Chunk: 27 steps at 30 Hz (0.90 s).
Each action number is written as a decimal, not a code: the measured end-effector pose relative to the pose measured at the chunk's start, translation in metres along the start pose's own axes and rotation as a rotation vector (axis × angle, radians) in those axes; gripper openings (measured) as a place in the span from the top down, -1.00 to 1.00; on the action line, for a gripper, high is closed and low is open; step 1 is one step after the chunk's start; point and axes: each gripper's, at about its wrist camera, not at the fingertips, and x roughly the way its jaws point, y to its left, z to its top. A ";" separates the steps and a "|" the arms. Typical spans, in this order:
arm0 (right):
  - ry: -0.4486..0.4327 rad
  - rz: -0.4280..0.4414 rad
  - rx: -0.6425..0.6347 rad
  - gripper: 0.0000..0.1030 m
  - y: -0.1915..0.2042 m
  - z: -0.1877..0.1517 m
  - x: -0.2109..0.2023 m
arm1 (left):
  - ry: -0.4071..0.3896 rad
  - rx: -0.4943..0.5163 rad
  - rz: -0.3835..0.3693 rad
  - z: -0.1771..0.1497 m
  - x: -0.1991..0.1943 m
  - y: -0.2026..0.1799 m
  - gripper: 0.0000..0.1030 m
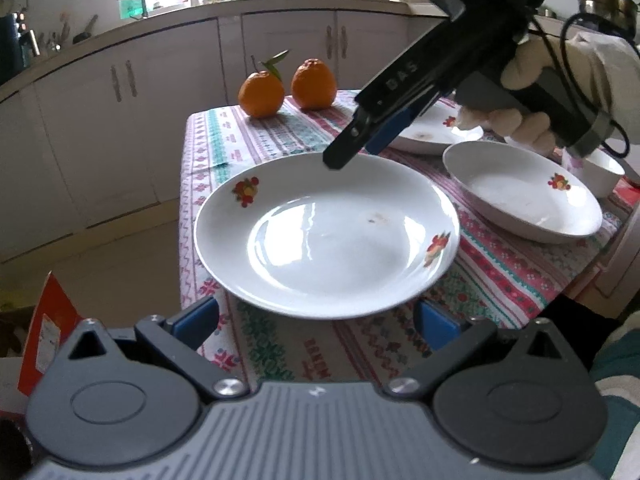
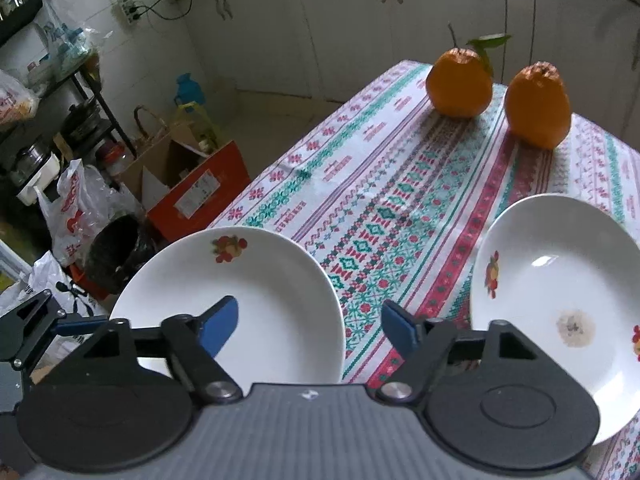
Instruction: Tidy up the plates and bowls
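Observation:
A white plate with fruit prints (image 1: 326, 236) lies on the patterned tablecloth (image 1: 280, 344), right in front of my open left gripper (image 1: 316, 324). It also shows in the right wrist view (image 2: 256, 304). My right gripper (image 1: 352, 148) hovers over its far rim, open and empty; in its own view (image 2: 310, 330) the blue pads straddle the plate's right edge. A second white plate (image 1: 524, 196) sits to the right. A third, stained plate (image 1: 432, 132) (image 2: 560, 312) lies behind it. A small white bowl (image 1: 600, 172) is at the far right.
Two oranges (image 1: 286, 88) (image 2: 498, 92) stand at the table's far end. White kitchen cabinets (image 1: 160, 80) run behind. On the floor left of the table are an orange cardboard box (image 2: 196, 196), plastic bags (image 2: 76, 212) and a black bin (image 2: 116, 252).

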 end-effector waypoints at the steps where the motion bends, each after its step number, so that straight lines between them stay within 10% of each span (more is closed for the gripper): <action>1: 0.008 0.013 0.001 -0.39 -0.001 0.001 0.002 | 0.000 0.002 -0.002 0.001 0.000 0.000 -0.99; 27: 0.130 0.218 0.061 -0.12 -0.025 0.013 0.024 | 0.036 0.029 -0.046 0.011 0.009 0.005 -0.98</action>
